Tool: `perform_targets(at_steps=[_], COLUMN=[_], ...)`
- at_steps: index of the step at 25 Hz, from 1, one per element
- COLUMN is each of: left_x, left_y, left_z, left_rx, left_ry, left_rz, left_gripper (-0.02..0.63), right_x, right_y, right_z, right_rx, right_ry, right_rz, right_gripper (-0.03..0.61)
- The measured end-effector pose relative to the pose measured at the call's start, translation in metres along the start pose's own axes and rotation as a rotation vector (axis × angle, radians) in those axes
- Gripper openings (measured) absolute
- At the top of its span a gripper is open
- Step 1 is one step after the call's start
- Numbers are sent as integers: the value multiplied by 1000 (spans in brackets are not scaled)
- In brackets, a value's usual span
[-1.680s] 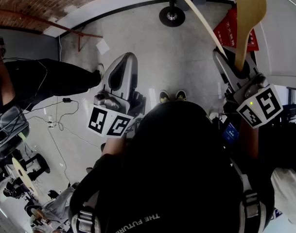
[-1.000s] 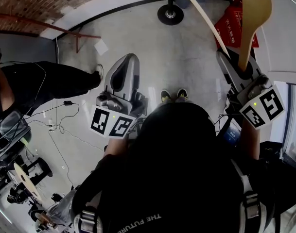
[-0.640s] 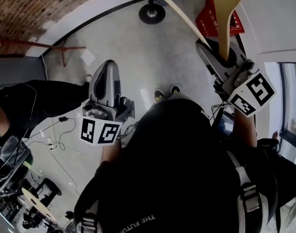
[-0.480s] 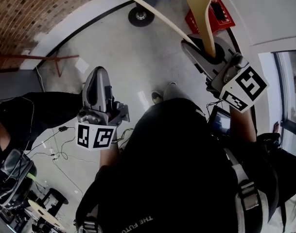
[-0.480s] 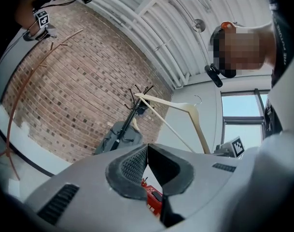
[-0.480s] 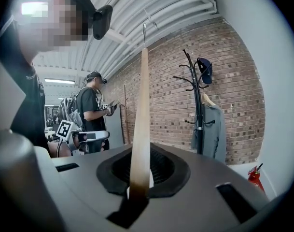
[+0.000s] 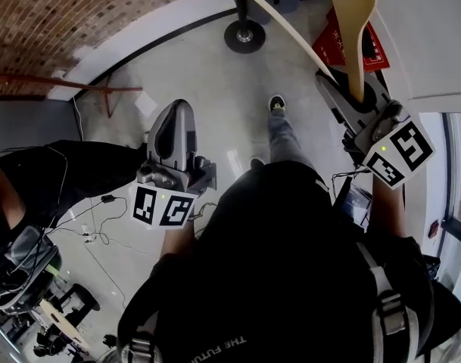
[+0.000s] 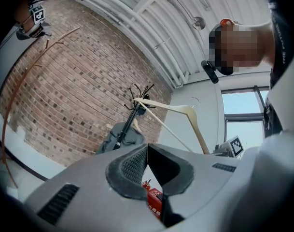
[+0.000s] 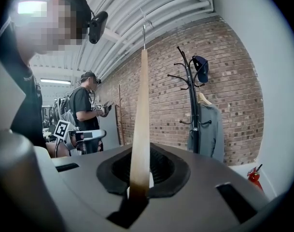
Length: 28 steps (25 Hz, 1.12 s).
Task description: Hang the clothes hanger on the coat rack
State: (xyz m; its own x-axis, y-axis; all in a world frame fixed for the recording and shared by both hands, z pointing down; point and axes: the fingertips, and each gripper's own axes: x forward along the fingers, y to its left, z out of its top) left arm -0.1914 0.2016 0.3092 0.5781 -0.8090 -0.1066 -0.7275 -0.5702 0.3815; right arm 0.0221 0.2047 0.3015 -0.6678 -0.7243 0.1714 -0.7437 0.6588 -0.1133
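Your right gripper (image 9: 139, 180) is clamped on the hanger (image 9: 141, 115), with its jaws pressed onto one end of the wooden arm. The hanger is smooth, pale wood. From this gripper's own view you see it edge-on, as a narrow strip rising straight up from the jaws. It tapers toward a thin metal hook (image 9: 143, 30) at the top. The wood looks darker right where it sinks between the pads. In the head view the same arm shows as a broad, flat, gently curved blade standing up out of the jaws.

Seen from the left gripper (image 8: 147, 149), the hanger sits ahead, up and to the right, and its full shape reads as an open triangle. Two pale arms meet under the hook, and a slim cross bar (image 8: 164, 127) runs between their ends.

The coat rack (image 9: 191, 105) stands ahead and to the right of the right gripper, well apart from the hanger. It is a black pole with curved hooks, set against the brick wall (image 9: 233, 81). A dark cap (image 9: 201, 64) hangs on an upper hook and a grey garment (image 9: 204, 129) hangs lower down.

Your left gripper holds nothing, and its jaws meet at the tips. It is held out to the left of the right gripper, well apart from the hanger.
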Motion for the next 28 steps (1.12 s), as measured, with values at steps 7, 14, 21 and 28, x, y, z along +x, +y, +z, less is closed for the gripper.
perform_targets(at_steps=[7,14,21,28], left_x=[65,166,257,324], left_y=[7,20,40,53], left_z=[12,9,26,28], left_rx=[43,54,56,75], left_ry=[0,-1,-5,-32], left_rz=[-36,-19,0,24], left_gripper=[20,20,20,20], right_x=[37,70,107,132], right_y=[-58,-146,-222,-287], right_z=[16,17,44,53], right_rx=[-43,-50,-66,-46], right_ry=[0,60,106,100], right_rz=[20,44,82,91], right_gripper=[44,44,44,44])
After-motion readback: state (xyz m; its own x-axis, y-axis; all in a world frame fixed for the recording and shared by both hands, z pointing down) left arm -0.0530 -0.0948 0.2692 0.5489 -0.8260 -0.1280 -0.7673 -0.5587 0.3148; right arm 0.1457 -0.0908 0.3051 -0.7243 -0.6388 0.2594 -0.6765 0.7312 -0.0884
